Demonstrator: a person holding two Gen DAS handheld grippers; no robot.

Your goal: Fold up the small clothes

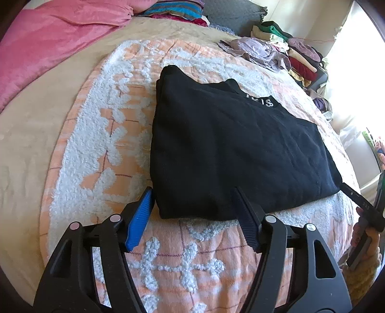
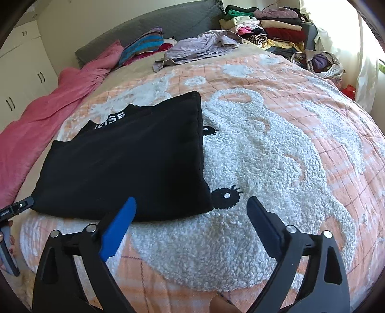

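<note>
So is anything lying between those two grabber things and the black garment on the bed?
Nothing visible is. The black garment lies folded on the peach blanket, with each open hand-held gripper, left and right, right at its near edge. The lilac clothes lie far behind it.

The folded garment [image 1: 231, 149] lies flat on the quilt [image 1: 96, 149], near the bed's near edge; my left gripper [image 1: 195, 211] stands at its near left corner, one finger just beside the fold, the other over the cloth; my right gripper [image 2: 192, 216] stands wide at its near right corner; behind, a crumpled shirt [image 2: 199, 45] lies near the headboard [image 2: 149, 21]; clothes piles [image 2: 269, 26] sit at the far right corner; a blanket [image 1: 48, 41] runs along the left edge.
</note>
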